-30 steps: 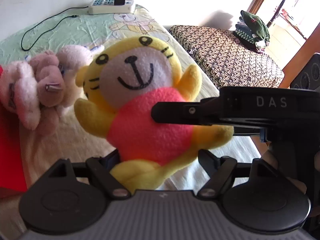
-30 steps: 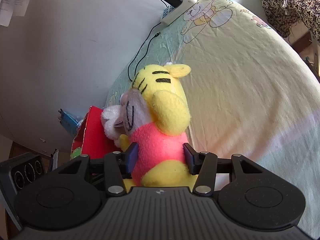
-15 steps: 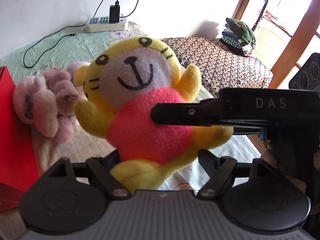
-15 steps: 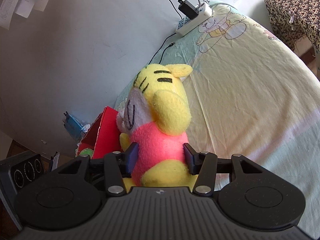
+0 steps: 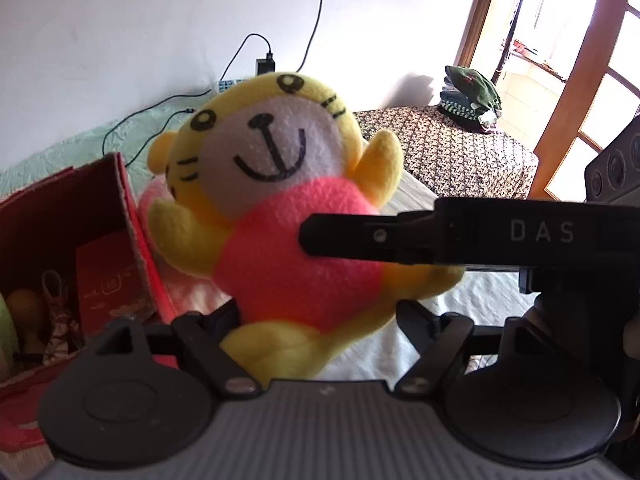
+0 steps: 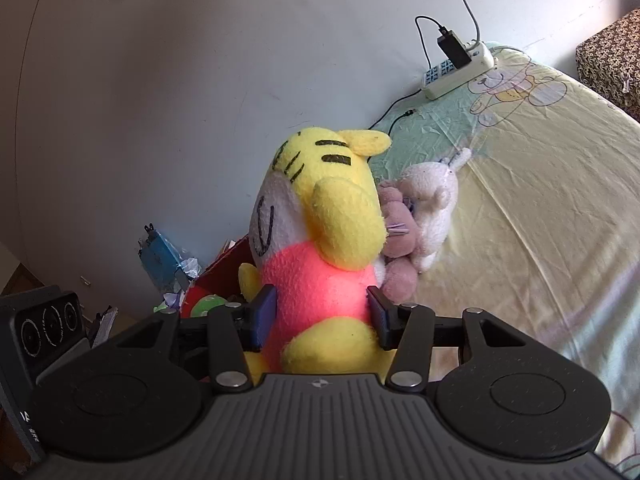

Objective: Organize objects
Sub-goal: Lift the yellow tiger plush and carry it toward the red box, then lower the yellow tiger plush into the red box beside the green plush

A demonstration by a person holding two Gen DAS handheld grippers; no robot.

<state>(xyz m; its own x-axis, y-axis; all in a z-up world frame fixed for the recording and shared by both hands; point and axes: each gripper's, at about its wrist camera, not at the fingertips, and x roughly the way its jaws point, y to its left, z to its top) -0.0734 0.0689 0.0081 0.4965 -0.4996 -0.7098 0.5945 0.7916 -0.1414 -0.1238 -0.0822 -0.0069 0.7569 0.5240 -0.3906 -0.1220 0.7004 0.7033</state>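
A yellow tiger plush with a pink belly (image 5: 280,208) fills the left wrist view, upright and facing me. My right gripper (image 6: 322,312) is shut on its pink belly (image 6: 316,280), holding it in the air; one of its fingers (image 5: 360,232) crosses the belly. My left gripper (image 5: 316,320) stands wide at the plush's feet; its left finger touches the leg, and the grip cannot be judged. A red box (image 5: 72,216) holding small items is low on the left, beside the plush. A pink and white plush pair (image 6: 420,220) lies on the bed behind.
The bed sheet (image 6: 540,200) stretches right, with a white power strip and charger (image 6: 456,64) by the wall. A patterned bench (image 5: 448,152) with folded clothes (image 5: 472,96) stands past the bed. A blue item (image 6: 160,256) and a black speaker (image 6: 44,320) sit left.
Both grippers have carried the tiger plush up and left. The red box has come into view beside it and the pink plush pair has dropped behind.
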